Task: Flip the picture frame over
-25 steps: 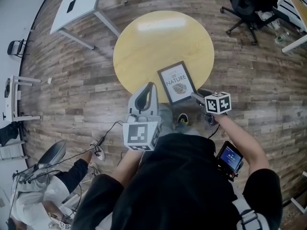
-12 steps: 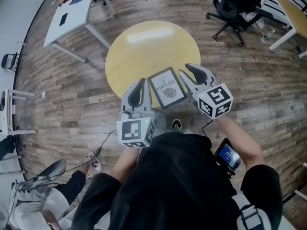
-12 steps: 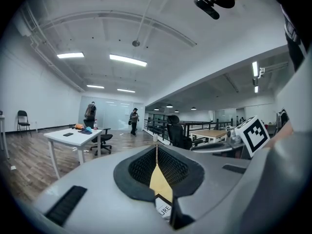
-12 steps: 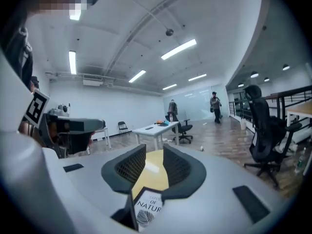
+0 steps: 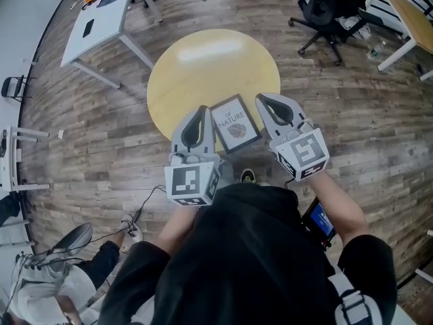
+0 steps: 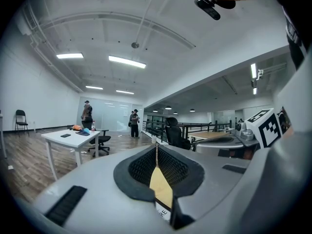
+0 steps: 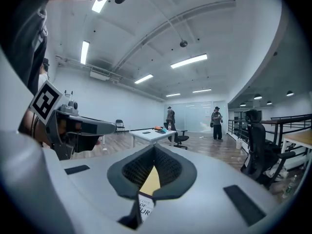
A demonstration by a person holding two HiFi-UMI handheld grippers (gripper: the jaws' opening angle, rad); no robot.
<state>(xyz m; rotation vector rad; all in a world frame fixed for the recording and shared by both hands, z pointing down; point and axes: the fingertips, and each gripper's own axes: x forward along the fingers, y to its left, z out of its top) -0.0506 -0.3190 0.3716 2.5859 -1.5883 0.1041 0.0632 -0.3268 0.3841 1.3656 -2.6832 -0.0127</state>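
Note:
The picture frame (image 5: 233, 124), black-edged with a white print face up, lies flat at the near edge of the round yellow table (image 5: 203, 59). My left gripper (image 5: 201, 111) hangs above the table just left of the frame, jaws shut and empty. My right gripper (image 5: 263, 100) hangs just right of the frame; its jaws have just been closing and nothing is between them. Both point nearly level, well above the frame. Each gripper view shows a strip of the frame (image 6: 163, 212) (image 7: 144, 209) and the table (image 6: 160, 184) below the meeting pads of the left gripper (image 6: 156, 147) and the right gripper (image 7: 154, 147).
A white table (image 5: 101, 12) stands at the far left and a black office chair (image 5: 331, 9) at the far right, next to a desk (image 5: 406, 9). Two people (image 6: 87, 113) stand far off by a glass wall. Someone sits at the lower left (image 5: 54, 276).
The right gripper rose from below the table's edge to beside the frame, rolled upright, and its open jaws came together. The left gripper rose a little.

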